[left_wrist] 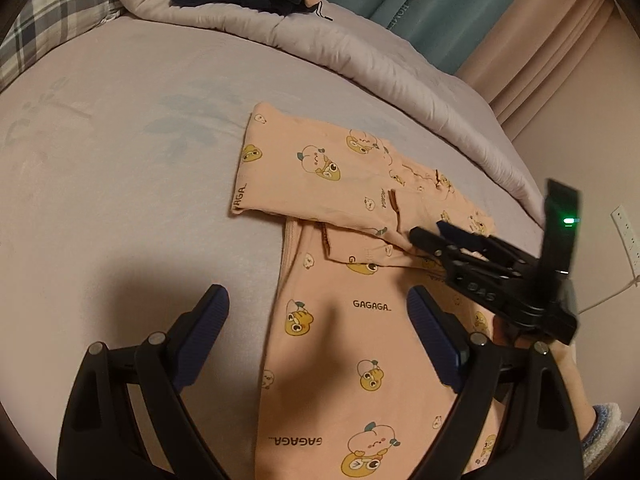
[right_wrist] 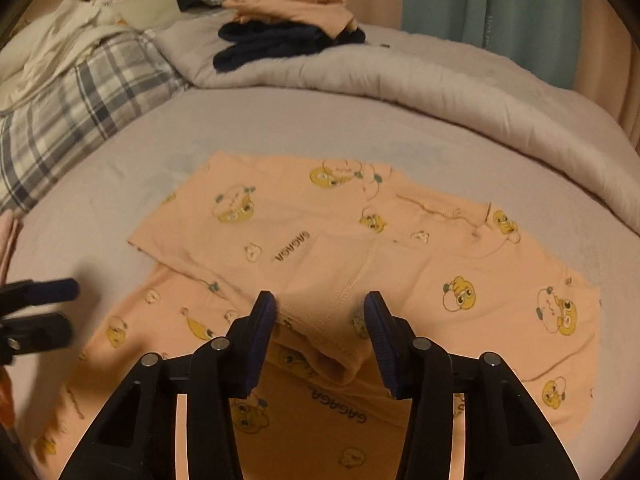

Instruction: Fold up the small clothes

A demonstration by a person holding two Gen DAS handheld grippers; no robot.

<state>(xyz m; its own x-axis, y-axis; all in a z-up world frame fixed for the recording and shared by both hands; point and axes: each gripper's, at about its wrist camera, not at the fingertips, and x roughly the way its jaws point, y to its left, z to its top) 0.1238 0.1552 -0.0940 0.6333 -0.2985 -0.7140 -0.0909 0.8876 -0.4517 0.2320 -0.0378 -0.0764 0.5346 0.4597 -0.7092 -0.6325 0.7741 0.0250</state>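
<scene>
A peach garment (left_wrist: 340, 360) printed with cartoon animals and "GAGAGA" lies flat on the grey bed sheet (left_wrist: 120, 200). One part of it (left_wrist: 312, 176) is folded across the top. My left gripper (left_wrist: 316, 294) hangs wide open over the garment's left edge, with nothing between its fingers. In the right wrist view my right gripper (right_wrist: 319, 298) straddles a raised stitched fold (right_wrist: 324, 320) of the garment (right_wrist: 460, 248). The cloth sits between the pads, which do not visibly pinch it. From the left wrist view the right gripper (left_wrist: 426, 230) sits at that fold. The left gripper (right_wrist: 66, 307) shows at the left edge.
A rolled grey quilt (left_wrist: 360, 52) borders the far side, with dark blue clothes (right_wrist: 280, 44) and peach ones stacked on it. A plaid pillow (right_wrist: 72, 112) lies at the far left. Teal curtains, a wall socket (left_wrist: 626, 232) and a person's slippered foot (left_wrist: 604, 428) are to the right.
</scene>
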